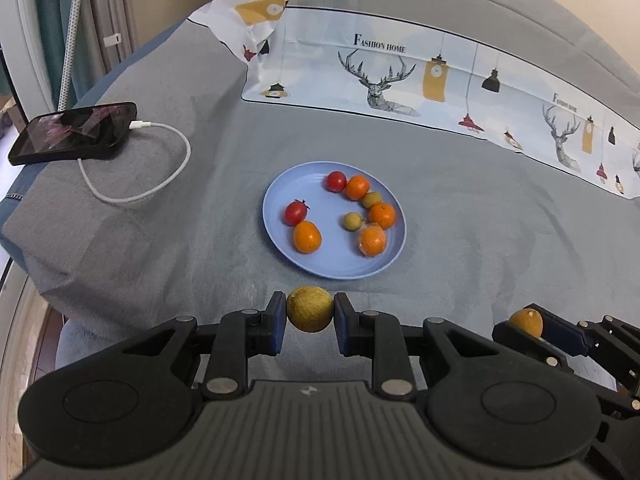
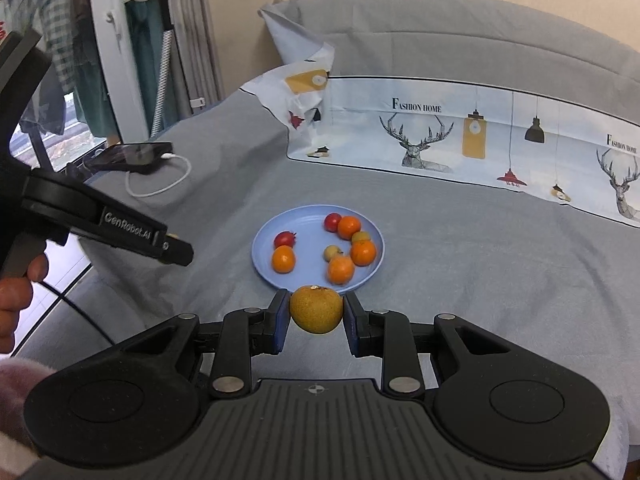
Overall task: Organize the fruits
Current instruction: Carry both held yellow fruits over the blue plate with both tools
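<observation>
A: How are the two hands standing now?

B: Both point downward at the bed. The left gripper (image 1: 310,314) fills the bottom of its own view, and its jaws pinch a round yellow-green fruit (image 1: 310,309) just below the blue plate (image 1: 280,196). In the right wrist view this gripper comes in from the left edge, and a person's hand (image 2: 16,300) holds its handle at the lower left.

A: And the other one?

B: The right gripper (image 2: 316,312) is tilted less steeply. Its jaws press on a yellow-brown fruit (image 2: 316,309) with a small dry spot on top, right in front of the near rim of the plate. In the left wrist view the same fruit shows at the lower right.

A: How many fruits are on the plate?

B: I count eight in the middle of the frame: two red tomatoes (image 1: 336,181), four oranges (image 1: 307,237), and two small yellowish fruits (image 1: 353,221). One orange (image 1: 372,241) looks wrapped in clear film. With the two held ones, it makes ten.

A: Anything else around?

B: One dark phone (image 1: 76,130) with one white cable (image 1: 160,160) lies at the upper left on the grey sheet (image 1: 480,220). One printed cloth with deer (image 1: 400,80) is stretched across the top.
</observation>
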`<state>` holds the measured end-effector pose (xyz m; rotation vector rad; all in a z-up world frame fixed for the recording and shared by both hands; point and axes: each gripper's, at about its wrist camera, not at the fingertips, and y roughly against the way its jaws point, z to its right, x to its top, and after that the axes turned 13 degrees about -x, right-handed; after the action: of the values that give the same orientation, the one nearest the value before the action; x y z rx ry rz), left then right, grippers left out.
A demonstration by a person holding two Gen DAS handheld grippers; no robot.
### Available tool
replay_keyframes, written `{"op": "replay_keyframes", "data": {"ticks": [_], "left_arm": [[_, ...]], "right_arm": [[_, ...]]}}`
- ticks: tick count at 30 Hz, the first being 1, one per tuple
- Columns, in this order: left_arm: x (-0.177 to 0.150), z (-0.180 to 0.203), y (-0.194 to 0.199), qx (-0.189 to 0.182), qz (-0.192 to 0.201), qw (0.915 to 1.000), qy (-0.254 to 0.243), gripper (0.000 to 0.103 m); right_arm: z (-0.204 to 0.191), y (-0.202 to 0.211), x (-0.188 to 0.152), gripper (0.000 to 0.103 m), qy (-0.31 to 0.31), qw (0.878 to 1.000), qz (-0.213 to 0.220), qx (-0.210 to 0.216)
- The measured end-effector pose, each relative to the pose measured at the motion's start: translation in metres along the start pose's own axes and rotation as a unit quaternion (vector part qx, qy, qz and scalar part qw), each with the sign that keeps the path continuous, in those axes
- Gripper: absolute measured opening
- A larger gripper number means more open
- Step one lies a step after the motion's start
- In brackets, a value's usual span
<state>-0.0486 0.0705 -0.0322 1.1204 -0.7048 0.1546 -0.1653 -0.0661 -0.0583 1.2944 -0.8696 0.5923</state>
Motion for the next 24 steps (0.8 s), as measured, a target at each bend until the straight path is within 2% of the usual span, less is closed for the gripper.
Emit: {"op": "replay_keyframes", "data": {"ticks": [11, 18, 24], "left_arm": [[0.049, -0.020, -0.046, 0.011, -0.014, 0.9997, 0.017, 0.028], [0.086, -0.029, -0.094, 0.013, -0.027, 0.9994, 0.017, 0.028], [0.105, -0.038, -0.140, 0.015, -0.054, 0.9984, 0.012, 0.028]], "right_arm": [[-0.008, -0.074, 0.029, 0.030, 0.007, 1.000, -0.028, -0.001], [-0.013, -0.139, 0.048, 0.030, -0.008, 0.998, -0.067, 0.005], [-0.019, -0.194, 0.058, 0.030, 0.004, 0.996, -0.087, 0.005]]}}
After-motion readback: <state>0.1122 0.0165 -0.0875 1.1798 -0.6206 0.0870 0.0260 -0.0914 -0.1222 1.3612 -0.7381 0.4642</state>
